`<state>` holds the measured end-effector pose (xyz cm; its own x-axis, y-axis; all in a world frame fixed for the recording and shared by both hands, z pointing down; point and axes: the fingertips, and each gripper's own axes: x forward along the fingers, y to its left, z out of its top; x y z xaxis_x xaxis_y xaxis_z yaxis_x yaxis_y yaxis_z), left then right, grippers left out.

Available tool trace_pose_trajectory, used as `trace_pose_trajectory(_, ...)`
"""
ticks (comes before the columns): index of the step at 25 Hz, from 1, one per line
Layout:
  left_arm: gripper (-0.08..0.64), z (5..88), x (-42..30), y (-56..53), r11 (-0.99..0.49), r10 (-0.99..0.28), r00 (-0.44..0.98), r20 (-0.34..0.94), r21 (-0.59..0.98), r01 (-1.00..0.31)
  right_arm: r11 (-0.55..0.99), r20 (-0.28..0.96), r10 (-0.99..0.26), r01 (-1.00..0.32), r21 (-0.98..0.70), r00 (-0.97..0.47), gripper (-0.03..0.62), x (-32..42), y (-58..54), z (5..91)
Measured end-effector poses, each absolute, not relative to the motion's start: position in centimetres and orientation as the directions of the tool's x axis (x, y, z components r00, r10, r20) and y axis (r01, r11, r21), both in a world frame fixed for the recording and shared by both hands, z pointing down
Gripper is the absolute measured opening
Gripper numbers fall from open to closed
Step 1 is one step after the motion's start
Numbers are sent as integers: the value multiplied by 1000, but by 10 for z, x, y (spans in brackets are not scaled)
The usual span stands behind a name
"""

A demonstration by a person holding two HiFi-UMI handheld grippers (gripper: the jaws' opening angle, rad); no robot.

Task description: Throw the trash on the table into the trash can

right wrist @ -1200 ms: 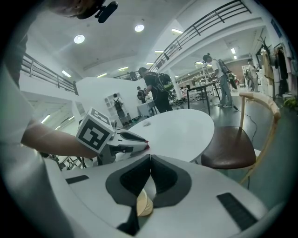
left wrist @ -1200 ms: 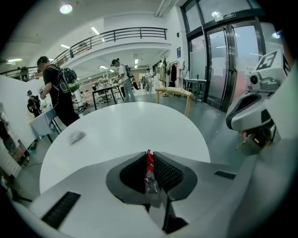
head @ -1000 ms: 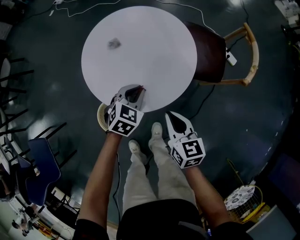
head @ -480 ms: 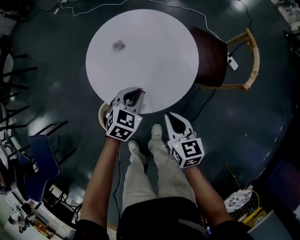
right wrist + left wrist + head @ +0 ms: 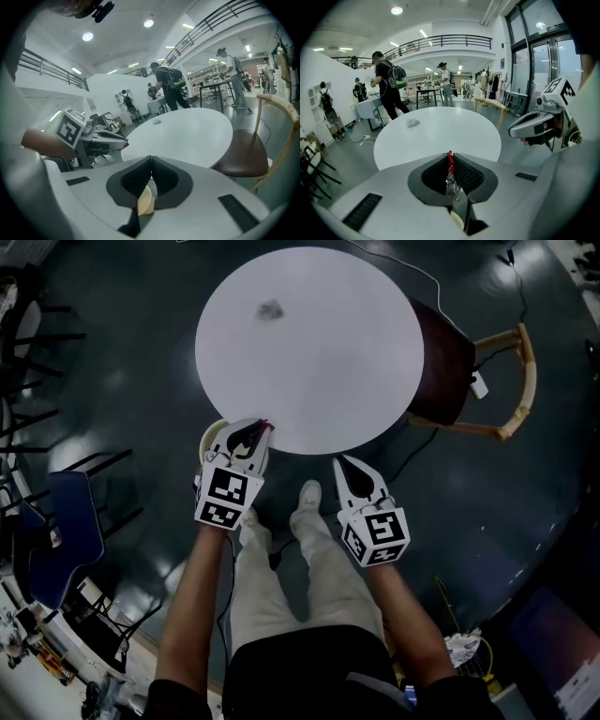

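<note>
The right tongs hang pressed together and empty in front of the person's legs, much as a second ago. The left tongs have drifted left off the near edge of the round worktop. They still pinch a red-and-clear wrapper and now sit above the rim of the trash can, which stands on the floor against that edge. The wrapper looks about ready to be let go. Room is tight there, between the worktop edge, the can and the person's shoe. A crumpled grey scrap waits near the far edge, a long reach across bare surface. A wooden chair crowds the right side, while the dark chairs on the left stand well clear.
</note>
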<state>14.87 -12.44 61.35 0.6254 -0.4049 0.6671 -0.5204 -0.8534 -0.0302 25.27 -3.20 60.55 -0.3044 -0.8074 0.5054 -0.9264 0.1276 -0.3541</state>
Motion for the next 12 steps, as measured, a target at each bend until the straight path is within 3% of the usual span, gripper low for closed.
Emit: trace_pose_trajectory(12,44,642,26,-109,-760,-471,558,683,6,-649,226,530,-755,-912,-342,-386,18,169,-45,630)
